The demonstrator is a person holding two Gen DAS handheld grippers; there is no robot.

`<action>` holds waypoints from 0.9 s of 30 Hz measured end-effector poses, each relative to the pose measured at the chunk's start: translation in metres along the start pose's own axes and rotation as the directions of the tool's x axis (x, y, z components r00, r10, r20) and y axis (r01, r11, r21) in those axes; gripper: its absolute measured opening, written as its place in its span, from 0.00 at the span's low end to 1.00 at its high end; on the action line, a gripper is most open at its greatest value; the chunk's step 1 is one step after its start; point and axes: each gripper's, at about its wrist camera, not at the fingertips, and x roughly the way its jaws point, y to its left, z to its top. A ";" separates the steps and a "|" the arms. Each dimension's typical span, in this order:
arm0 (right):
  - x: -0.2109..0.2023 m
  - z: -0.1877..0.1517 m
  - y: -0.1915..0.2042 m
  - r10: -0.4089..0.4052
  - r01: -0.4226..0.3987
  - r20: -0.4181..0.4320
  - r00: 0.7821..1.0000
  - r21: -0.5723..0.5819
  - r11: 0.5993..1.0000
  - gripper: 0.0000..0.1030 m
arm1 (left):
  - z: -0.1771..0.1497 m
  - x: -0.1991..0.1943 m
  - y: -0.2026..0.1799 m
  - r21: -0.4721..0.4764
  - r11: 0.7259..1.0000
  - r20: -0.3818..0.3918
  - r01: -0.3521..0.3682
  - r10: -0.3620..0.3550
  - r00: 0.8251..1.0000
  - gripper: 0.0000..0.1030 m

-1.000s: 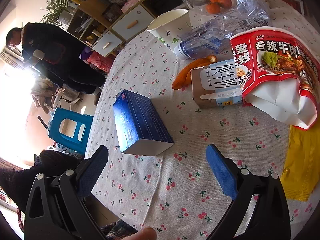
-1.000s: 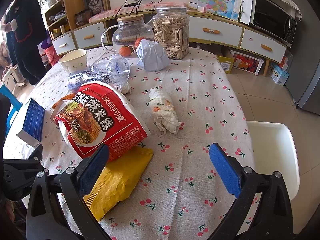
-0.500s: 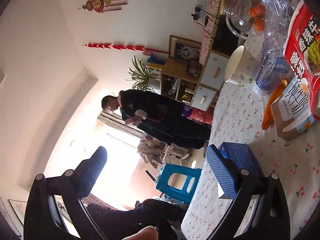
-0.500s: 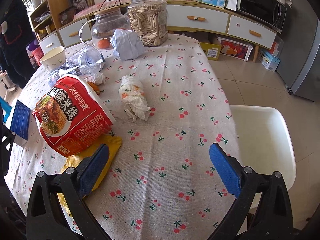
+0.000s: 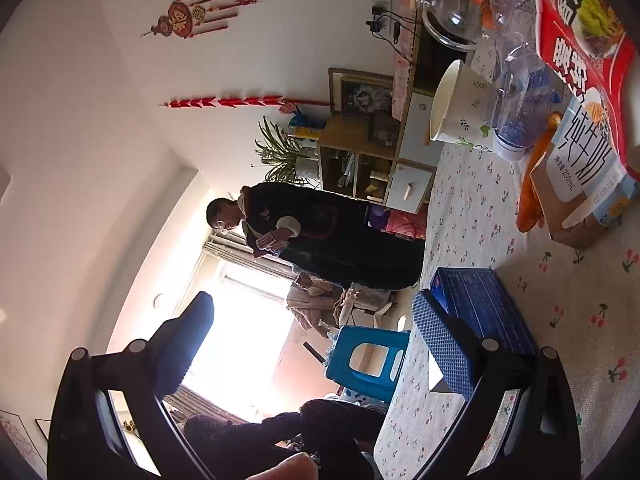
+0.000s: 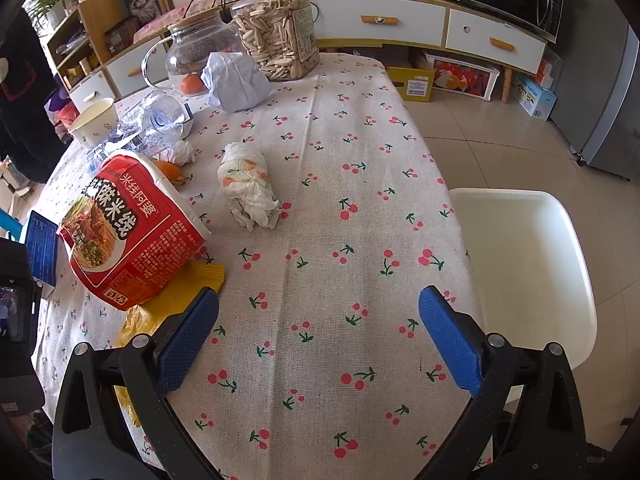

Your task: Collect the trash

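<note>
On the cherry-print tablecloth (image 6: 360,184) lie a red noodle bag (image 6: 128,232), a yellow wrapper (image 6: 176,300), a crumpled tissue wad (image 6: 248,188), a crushed plastic bottle (image 6: 156,124), a paper cup (image 6: 94,120) and a blue box (image 6: 40,240). My right gripper (image 6: 320,340) is open and empty above the table's near part. My left gripper (image 5: 316,344) is open and empty, tilted off the table's left edge; its right finger (image 5: 440,348) is next to the blue box (image 5: 484,304). A milk carton (image 5: 580,184) and orange peel (image 5: 532,196) lie beyond the box.
A glass jug (image 6: 192,52), a jar of seeds (image 6: 280,28) and a crumpled blue-white paper (image 6: 236,80) stand at the table's far end. A white chair (image 6: 524,264) is at the right. A standing person (image 5: 320,232) and a blue stool (image 5: 368,360) are left of the table.
My left gripper has swung left and tilted, from over the blue box to facing off the table edge. My right gripper has risen and moved right, away from the noodle bag.
</note>
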 end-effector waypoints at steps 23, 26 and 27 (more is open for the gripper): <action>0.001 0.002 -0.019 -0.010 0.011 -0.012 1.000 0.056 0.998 0.93 | 0.024 -0.015 0.011 -0.065 0.950 -0.050 0.306 -0.310 0.950 0.93; 0.001 0.001 -0.022 -0.012 0.013 -0.011 1.000 0.062 0.998 0.93 | 0.025 -0.028 0.007 -0.014 0.989 0.032 0.148 -0.148 0.989 0.93; 0.000 0.001 -0.023 -0.013 0.013 -0.011 1.000 0.064 0.998 0.93 | 0.025 -0.030 0.007 -0.012 0.992 0.048 0.126 -0.126 0.991 0.93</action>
